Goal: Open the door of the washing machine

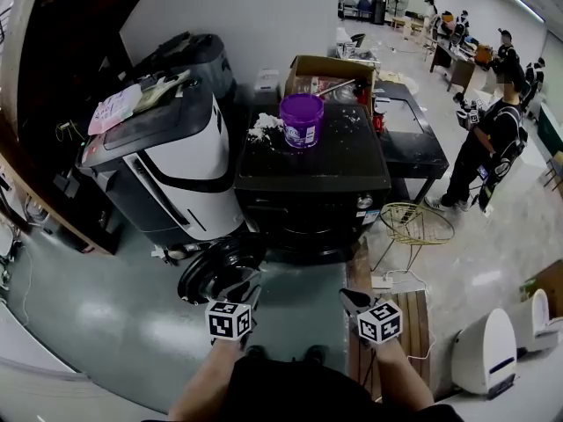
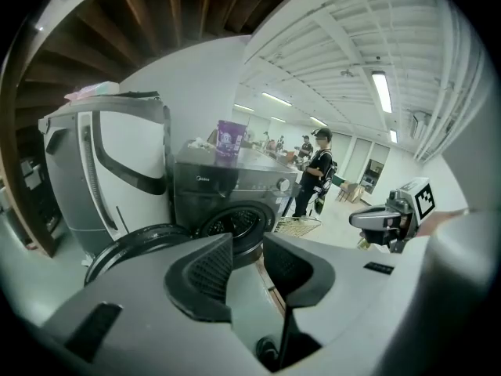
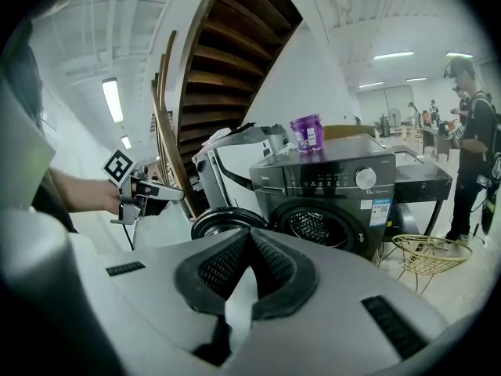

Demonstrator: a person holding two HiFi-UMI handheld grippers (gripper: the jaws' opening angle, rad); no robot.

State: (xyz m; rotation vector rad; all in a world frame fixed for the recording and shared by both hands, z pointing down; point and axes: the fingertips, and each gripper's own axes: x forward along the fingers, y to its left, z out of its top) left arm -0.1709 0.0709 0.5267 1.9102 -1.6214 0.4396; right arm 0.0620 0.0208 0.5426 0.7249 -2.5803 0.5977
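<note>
The dark front-loading washing machine stands ahead of me. Its round door hangs swung out to the left, and the drum opening is uncovered. Both grippers are held back from the machine, above the floor, touching nothing. My left gripper is near the door's edge, its jaws a little apart and empty. My right gripper is to the right, its pads pressed together with nothing between them. The door and drum also show in the left gripper view.
A purple bucket and white crumbs sit on the washer's top, a cardboard box behind. A white-and-black appliance stands to the left by a wooden staircase. A wire basket, a wooden board and a person are to the right.
</note>
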